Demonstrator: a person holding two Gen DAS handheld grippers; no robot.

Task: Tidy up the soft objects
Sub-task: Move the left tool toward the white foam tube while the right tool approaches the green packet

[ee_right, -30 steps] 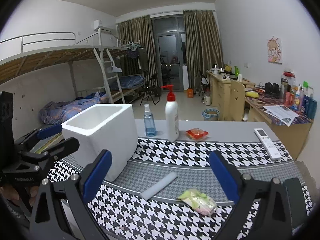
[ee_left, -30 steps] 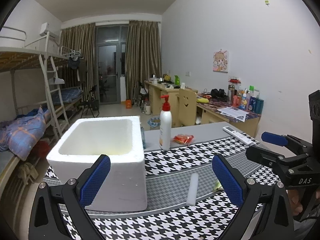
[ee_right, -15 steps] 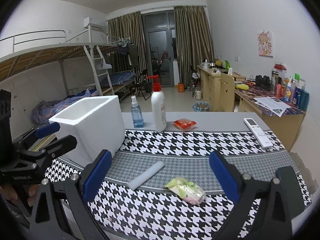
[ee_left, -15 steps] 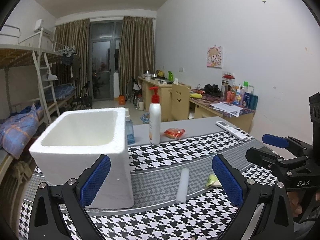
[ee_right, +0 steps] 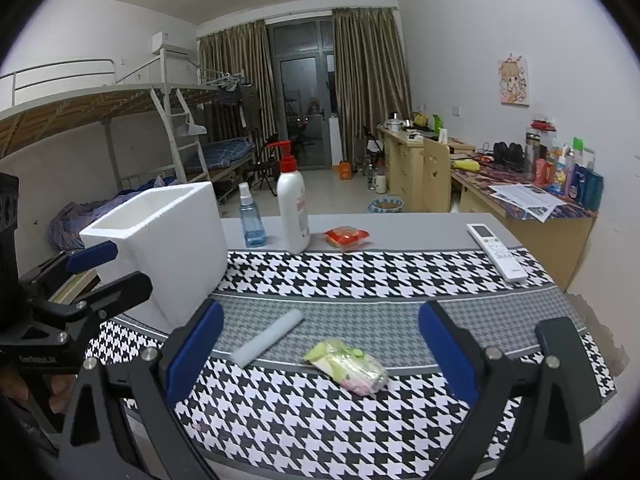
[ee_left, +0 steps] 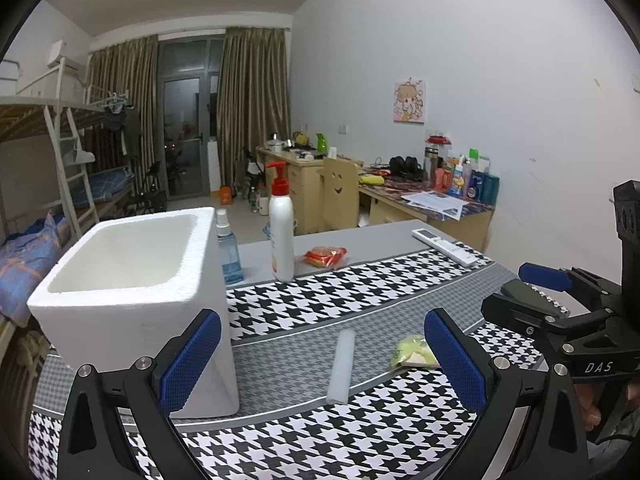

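Note:
A white foam box [ee_left: 132, 280] stands open on the left of the houndstooth table; it also shows in the right wrist view [ee_right: 168, 240]. A white foam tube [ee_left: 342, 364] lies in front of me, seen too in the right wrist view [ee_right: 268, 336]. A soft yellow-green packet [ee_right: 348, 364] lies to its right, partly hidden by my left finger in the left wrist view [ee_left: 412, 354]. A red snack packet [ee_left: 324, 256] lies farther back. My left gripper [ee_left: 320, 356] is open and empty above the tube. My right gripper [ee_right: 320, 348] is open and empty above the yellow-green packet.
A white pump bottle [ee_left: 282, 232] and a blue spray bottle [ee_left: 228, 248] stand behind the box. A white remote [ee_right: 496, 250] lies at the right back. A dark phone [ee_right: 560, 344] lies near the right edge. Desks, a chair and bunk beds stand beyond the table.
Both grippers have moved closer to the table and the views have swung left to right; the tube and packet now sit between the fingers. Nothing on the table has moved.

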